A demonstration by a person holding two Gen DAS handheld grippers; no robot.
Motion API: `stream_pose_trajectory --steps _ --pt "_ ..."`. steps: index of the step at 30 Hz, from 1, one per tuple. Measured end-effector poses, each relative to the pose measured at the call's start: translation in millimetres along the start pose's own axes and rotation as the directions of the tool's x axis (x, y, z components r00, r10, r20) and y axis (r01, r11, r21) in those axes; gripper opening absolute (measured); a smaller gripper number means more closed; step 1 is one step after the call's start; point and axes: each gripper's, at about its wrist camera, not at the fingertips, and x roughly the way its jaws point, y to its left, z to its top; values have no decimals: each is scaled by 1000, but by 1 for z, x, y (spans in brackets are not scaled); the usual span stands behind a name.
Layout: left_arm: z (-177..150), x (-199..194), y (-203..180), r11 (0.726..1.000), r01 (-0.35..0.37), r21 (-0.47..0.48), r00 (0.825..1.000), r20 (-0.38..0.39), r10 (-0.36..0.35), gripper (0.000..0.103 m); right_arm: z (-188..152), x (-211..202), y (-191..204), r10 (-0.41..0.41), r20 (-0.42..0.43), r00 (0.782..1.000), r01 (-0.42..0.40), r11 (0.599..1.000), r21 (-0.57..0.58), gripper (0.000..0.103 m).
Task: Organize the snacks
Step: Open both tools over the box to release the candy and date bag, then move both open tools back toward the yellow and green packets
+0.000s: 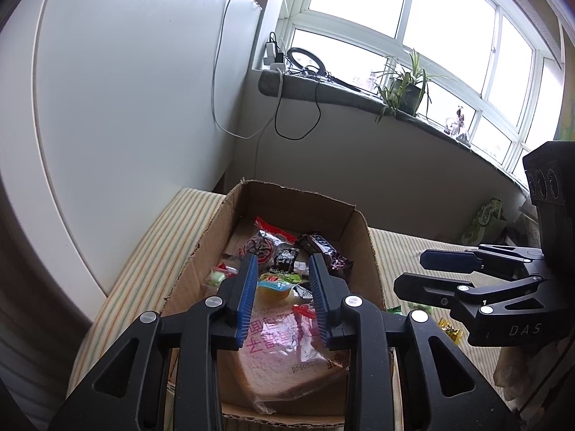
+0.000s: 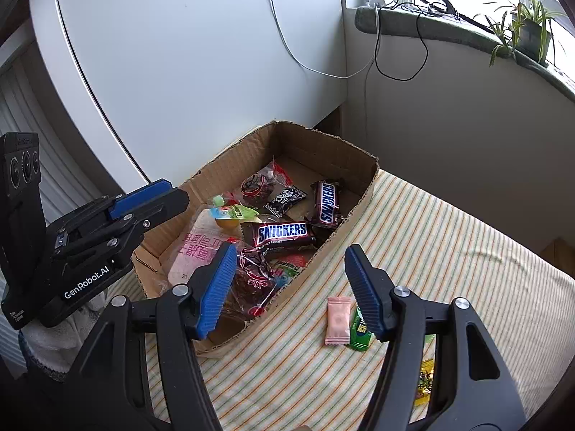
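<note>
An open cardboard box (image 1: 360,223) (image 2: 367,179) stands on a striped cloth (image 2: 449,251). It holds two Snickers bars (image 2: 282,233) (image 2: 329,203), a bagged bread slice (image 1: 287,352), a jelly cup (image 1: 273,289) and other wrapped snacks. My left gripper (image 1: 284,262) (image 2: 176,194) hovers over the box's near end, its jaws slightly apart with nothing between them. Over the box's right wall my right gripper (image 2: 290,248) (image 1: 411,271) stands open and empty. A pink candy (image 2: 337,319), a green packet (image 2: 359,337) and a yellow packet (image 2: 424,384) lie on the cloth beside the box.
A white cabinet door (image 1: 125,107) rises close behind and left of the box. Cables (image 2: 395,72) hang from a grey window sill (image 1: 341,97) that carries a potted plant (image 1: 406,86) and a ring light. A green bag (image 1: 485,219) sits at the far right.
</note>
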Motion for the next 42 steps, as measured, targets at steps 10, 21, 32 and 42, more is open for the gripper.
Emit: stream_pose_trajectory --steps 10,21,32,42 --pt "-1 4 -30 998 25 58 1000 -7 -25 28 -33 -29 -31 -39 0 999 39 999 28 66" --pt "-1 9 -64 991 110 78 994 -35 -107 28 -93 -60 -76 -143 -13 990 144 987 69 66" --pt "-17 39 -125 970 210 125 970 -155 -190 28 -127 -33 -103 -143 -87 986 149 986 73 66" --pt "-37 82 -149 957 284 57 918 -304 -255 28 -132 -12 -117 -98 -108 989 110 988 109 56"
